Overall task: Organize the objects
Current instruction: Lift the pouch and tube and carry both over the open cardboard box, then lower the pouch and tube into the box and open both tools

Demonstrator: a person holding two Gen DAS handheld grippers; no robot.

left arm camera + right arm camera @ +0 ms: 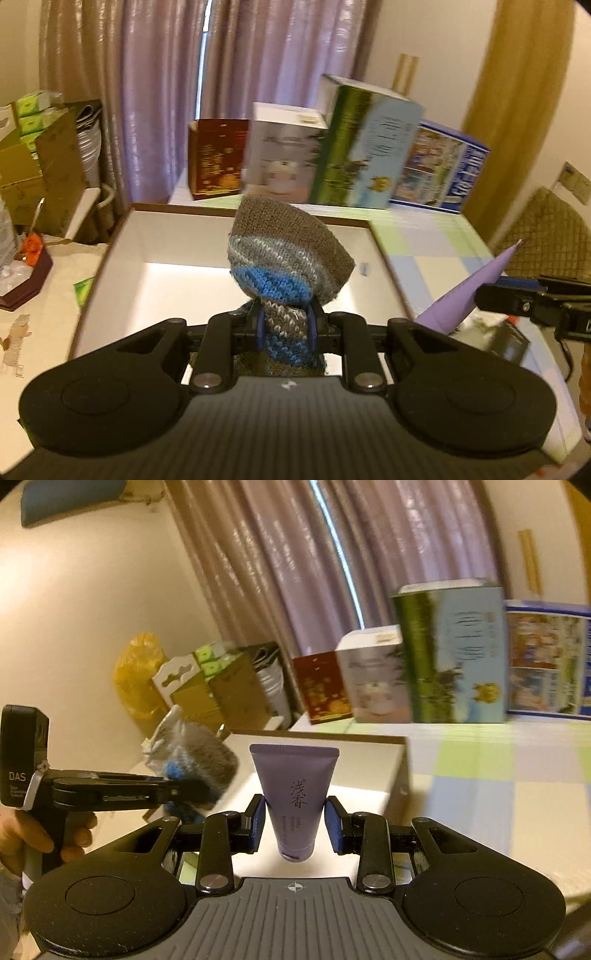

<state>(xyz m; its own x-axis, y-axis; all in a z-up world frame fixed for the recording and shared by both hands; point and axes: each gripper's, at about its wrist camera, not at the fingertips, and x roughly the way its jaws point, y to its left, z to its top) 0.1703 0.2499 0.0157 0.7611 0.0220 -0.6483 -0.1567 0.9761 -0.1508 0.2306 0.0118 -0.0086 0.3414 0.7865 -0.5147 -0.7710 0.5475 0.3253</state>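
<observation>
Left gripper [286, 326] pinching soft knit sock [291, 254] mid-body over white box [122, 243]; right gripper [294, 825] standing wide around light purple tube [294, 794], seemingly loose.

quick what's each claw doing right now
left claw: closed on the knitted sock
right claw: open, with the purple tube between its fingers
</observation>
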